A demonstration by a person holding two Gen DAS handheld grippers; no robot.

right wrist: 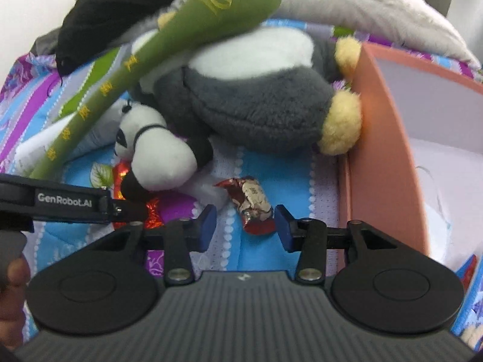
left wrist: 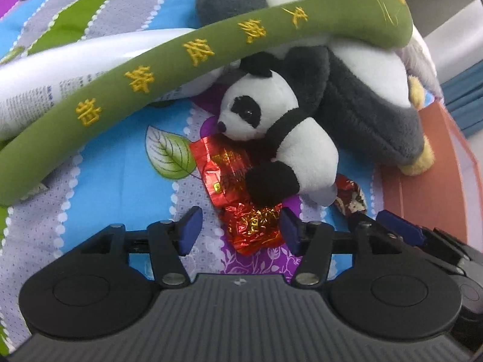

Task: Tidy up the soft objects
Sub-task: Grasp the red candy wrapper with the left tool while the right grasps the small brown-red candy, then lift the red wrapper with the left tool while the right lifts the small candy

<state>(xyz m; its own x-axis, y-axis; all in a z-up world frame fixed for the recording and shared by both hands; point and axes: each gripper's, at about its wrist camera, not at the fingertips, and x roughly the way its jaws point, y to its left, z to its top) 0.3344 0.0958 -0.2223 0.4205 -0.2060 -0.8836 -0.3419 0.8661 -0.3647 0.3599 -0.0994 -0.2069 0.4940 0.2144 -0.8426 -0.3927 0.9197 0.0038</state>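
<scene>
A small panda plush (left wrist: 280, 138) lies on the patterned bedsheet, partly on a red foil wrapper (left wrist: 241, 199). A long green plush stick (left wrist: 181, 69) with yellow characters leans over it. A big grey and white plush (left wrist: 362, 96) lies behind. My left gripper (left wrist: 238, 229) is open around the near end of the red foil wrapper. My right gripper (right wrist: 246, 227) is open around a small red and white candy wrapper (right wrist: 255, 205). The panda (right wrist: 160, 154), green stick (right wrist: 169, 45) and grey plush (right wrist: 256, 99) also show in the right wrist view.
An open salmon-pink box (right wrist: 389, 138) with white lining stands right of the toys, also in the left wrist view (left wrist: 428, 187). A white printed tube (left wrist: 45, 78) lies under the green stick. A black cloth (right wrist: 120, 9) and a white pillow (right wrist: 377, 9) lie behind.
</scene>
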